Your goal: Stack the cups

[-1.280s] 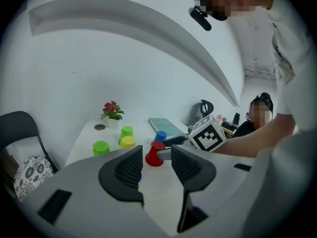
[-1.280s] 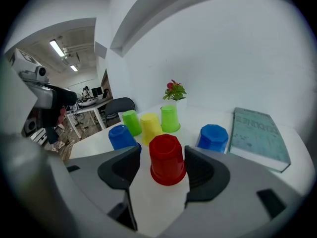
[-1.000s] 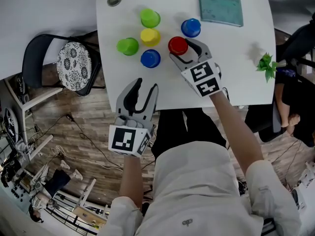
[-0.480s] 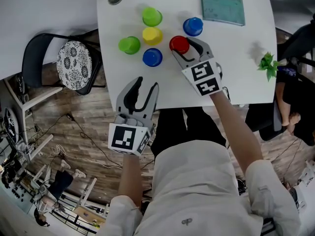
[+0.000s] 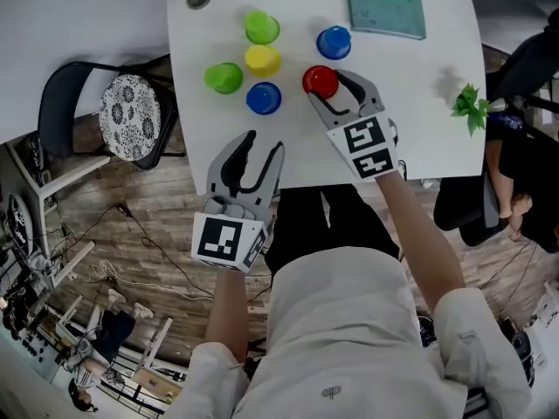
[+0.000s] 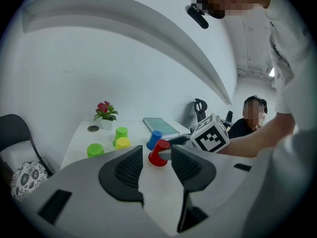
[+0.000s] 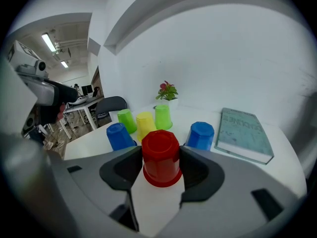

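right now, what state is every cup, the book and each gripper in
right gripper: jaws have just been closing, shut on red cup
left gripper: open, empty
red cup: upside down, gripped
yellow cup: upside down, unstacked
far blue cup: upside down, unstacked
near blue cup: upside down, unstacked
far green cup: upside down, unstacked
left green cup: upside down, unstacked
book: closed, flat

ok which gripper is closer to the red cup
Right. The right gripper has just been closing its fingers around the red cup, and they press its sides. The left gripper hangs at the near edge of the table, clear of the cup, fingers apart.
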A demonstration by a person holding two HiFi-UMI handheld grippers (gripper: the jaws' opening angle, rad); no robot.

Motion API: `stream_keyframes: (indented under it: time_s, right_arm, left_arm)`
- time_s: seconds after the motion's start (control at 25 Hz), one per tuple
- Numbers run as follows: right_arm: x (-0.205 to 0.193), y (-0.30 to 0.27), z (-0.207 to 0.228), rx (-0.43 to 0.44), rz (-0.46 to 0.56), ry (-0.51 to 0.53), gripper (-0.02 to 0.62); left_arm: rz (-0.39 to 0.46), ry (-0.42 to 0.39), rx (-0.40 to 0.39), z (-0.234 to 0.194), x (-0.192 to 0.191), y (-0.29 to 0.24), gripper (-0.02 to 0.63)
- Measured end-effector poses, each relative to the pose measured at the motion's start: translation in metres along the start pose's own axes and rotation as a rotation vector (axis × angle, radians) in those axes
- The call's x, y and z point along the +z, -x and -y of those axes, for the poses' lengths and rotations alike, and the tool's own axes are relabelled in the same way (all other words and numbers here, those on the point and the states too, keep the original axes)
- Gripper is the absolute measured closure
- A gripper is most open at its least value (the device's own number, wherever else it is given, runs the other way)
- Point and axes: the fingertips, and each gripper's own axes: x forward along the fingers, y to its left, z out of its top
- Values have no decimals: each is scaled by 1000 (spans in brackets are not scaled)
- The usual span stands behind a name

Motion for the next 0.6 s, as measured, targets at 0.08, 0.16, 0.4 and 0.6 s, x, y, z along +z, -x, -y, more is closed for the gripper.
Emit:
stream_keyframes:
  time_s: [0.08, 0.16, 0.4, 0.6]
  right_arm:
    - [-5, 7, 5, -14, -2, -10, 359]
    - [-10, 14, 9, -29, -5, -21, 359]
    - [-30, 37, 26, -76, -15, -55, 359]
    - [-49, 58, 40, -114, -27, -93, 359]
  left_arm:
    - [1, -4, -9, 5, 0, -1, 434]
    - [2, -4, -14, 9, -1, -2, 435]
    - [8, -18, -36, 22, -3, -7, 436]
    - [4, -31, -53, 33, -3, -11, 436]
